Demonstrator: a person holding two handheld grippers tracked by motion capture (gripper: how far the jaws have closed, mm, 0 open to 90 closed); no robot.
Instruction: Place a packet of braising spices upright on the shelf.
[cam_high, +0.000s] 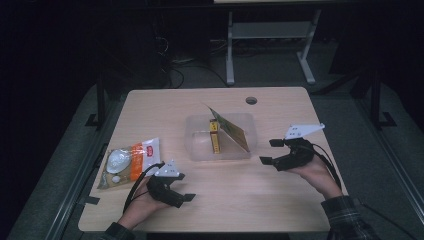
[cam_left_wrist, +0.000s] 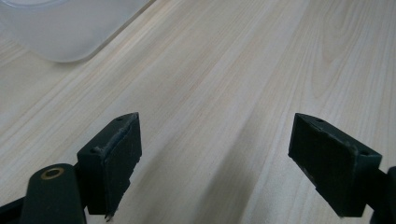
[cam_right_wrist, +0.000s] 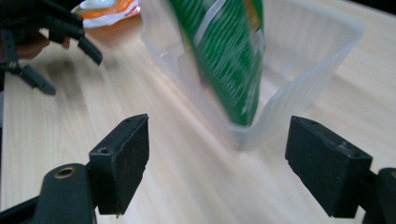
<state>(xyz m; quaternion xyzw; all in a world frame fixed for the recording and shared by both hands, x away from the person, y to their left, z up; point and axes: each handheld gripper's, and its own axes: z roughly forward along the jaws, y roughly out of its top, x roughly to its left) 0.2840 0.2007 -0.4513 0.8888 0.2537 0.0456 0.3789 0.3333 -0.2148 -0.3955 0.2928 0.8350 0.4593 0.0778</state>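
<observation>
A clear plastic tray (cam_high: 197, 145) stands at the middle of the table. Inside it lie a yellow and red box (cam_high: 214, 137) and a flat packet (cam_high: 231, 131) that leans tilted over the box. My right gripper (cam_high: 270, 151) is just right of the tray, open and holding nothing. In the right gripper view the jaws (cam_right_wrist: 217, 158) stand wide apart before the tray's near corner (cam_right_wrist: 280, 107), with the green packet (cam_right_wrist: 224, 56) behind it. My left gripper (cam_high: 183, 187) rests open near the front left; its jaws (cam_left_wrist: 215, 158) hover over bare wood, with a tray corner (cam_left_wrist: 70, 28) beyond.
A clear snack bag (cam_high: 127, 162) with an orange and white label lies at the table's left edge, beside the left hand. A round cable hole (cam_high: 251, 100) is at the back. The tabletop (cam_high: 240, 200) is light wood; the floor and desk legs lie beyond.
</observation>
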